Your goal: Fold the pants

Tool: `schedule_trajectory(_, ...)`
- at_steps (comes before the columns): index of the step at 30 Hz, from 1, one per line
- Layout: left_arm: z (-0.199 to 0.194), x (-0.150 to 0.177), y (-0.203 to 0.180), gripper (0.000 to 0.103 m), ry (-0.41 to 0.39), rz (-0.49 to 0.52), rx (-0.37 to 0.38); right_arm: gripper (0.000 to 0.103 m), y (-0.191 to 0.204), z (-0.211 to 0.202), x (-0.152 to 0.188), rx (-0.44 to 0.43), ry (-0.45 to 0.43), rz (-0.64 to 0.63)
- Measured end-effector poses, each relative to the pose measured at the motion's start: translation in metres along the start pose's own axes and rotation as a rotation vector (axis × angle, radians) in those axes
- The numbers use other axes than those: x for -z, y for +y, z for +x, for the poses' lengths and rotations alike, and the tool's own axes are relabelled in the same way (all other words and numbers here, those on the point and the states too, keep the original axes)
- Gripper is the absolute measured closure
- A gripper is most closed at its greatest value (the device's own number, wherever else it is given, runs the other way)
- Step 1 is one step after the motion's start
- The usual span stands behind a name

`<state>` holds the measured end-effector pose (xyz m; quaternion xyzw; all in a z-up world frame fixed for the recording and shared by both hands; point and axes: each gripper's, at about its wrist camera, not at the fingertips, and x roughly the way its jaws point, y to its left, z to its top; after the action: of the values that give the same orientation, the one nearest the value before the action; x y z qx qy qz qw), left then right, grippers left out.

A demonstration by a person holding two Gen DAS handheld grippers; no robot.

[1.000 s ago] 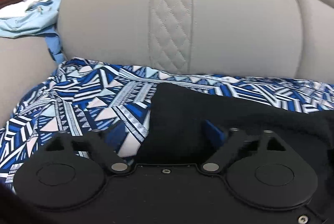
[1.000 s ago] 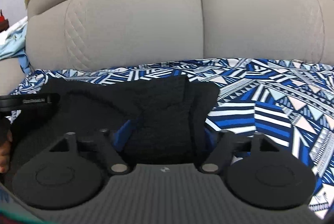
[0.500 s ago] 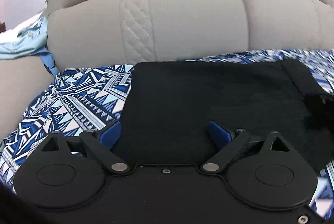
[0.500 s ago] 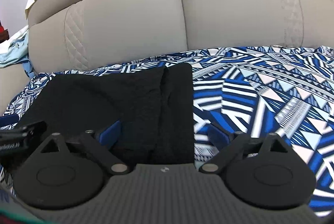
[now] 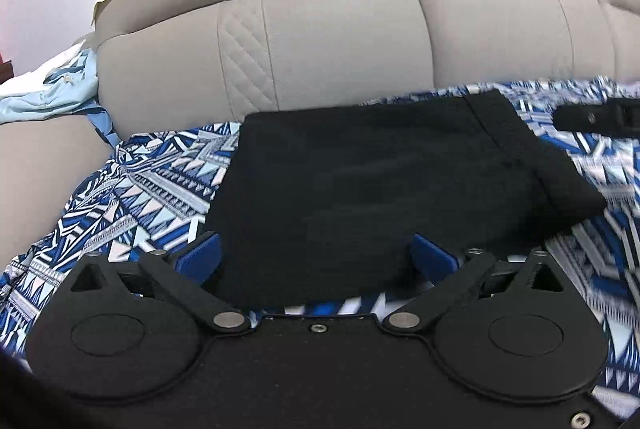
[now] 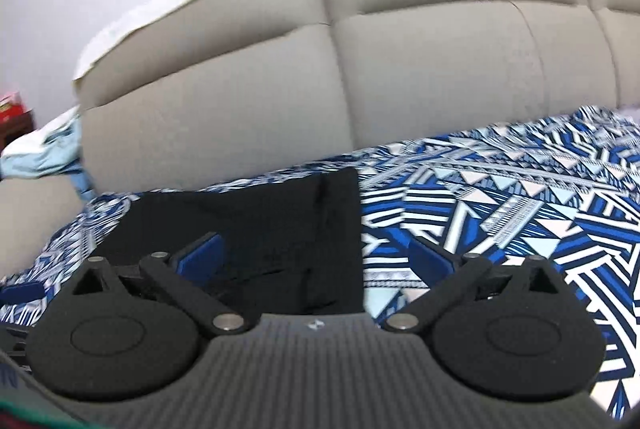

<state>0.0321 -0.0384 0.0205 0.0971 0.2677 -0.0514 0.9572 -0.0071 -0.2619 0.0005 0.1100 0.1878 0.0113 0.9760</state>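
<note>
Black knit pants point(image 5: 384, 185), folded into a flat, roughly rectangular pad, lie on a blue, white and pale-pink geometric-print cloth point(image 5: 132, 197) spread over the seat of a grey upholstered sofa point(image 5: 344, 41). The far edge of the pad sits close to the sofa's padded backrest, and the printed cloth shows along all its visible sides.

In the left wrist view, the left gripper point(image 5: 316, 255) hangs just above the near edge of the pants, its jaws wide and still spreading; the blue pads point(image 5: 200, 255) stand over the fabric's near corners without pressing on it, so nothing is held. A thicker band of fabric (apparently the waistband, though the dark knit hides detail) runs down the pad's right side. Beyond that side, a black bar-like part of the right gripper point(image 5: 596, 115) shows over the cloth, well apart from the pants.

In the right wrist view, the right gripper point(image 6: 316, 257) hovers over the right edge of the pants point(image 6: 256, 229): the left pad is above black fabric, the right pad point(image 6: 430, 259) above the printed cloth point(image 6: 500, 221). Its jaws are also at a wide spread and opening, gripping nothing. The picture is slightly blurred.

A crumpled light-blue garment point(image 5: 52, 97) lies on the sofa's left armrest, near the backrest corner and well away from the pants.
</note>
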Motion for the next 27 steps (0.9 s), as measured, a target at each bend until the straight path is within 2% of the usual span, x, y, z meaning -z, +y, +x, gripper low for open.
schedule_trajectory(5,-0.003,0.02,-0.003,0.001,0.043,0.029,-0.017,0.0,0.022,-0.005,0.015,-0.014,0.026,-0.108)
schedule_trajectory(9,0.001,0.03,0.002,0.0,0.073,-0.033,-0.003,0.0,0.034,-0.005,0.031,-0.027,0.099,-0.129)
schedule_trajectory(12,0.004,0.032,0.01,0.0,0.087,-0.1,0.022,0.0,0.041,-0.008,0.041,-0.012,0.118,-0.157)
schedule_trajectory(18,0.01,0.034,0.018,0.0,0.082,-0.127,0.071,0.0,0.05,-0.006,0.062,0.003,0.172,-0.186)
schedule_trajectory(21,0.012,0.033,0.018,0.0,0.076,-0.114,0.085,0.0,0.059,-0.002,0.069,0.036,0.151,-0.263)
schedule_trajectory(27,0.017,0.03,0.019,0.0,0.066,-0.113,0.101,0.0,0.065,0.001,0.078,0.063,0.09,-0.274)
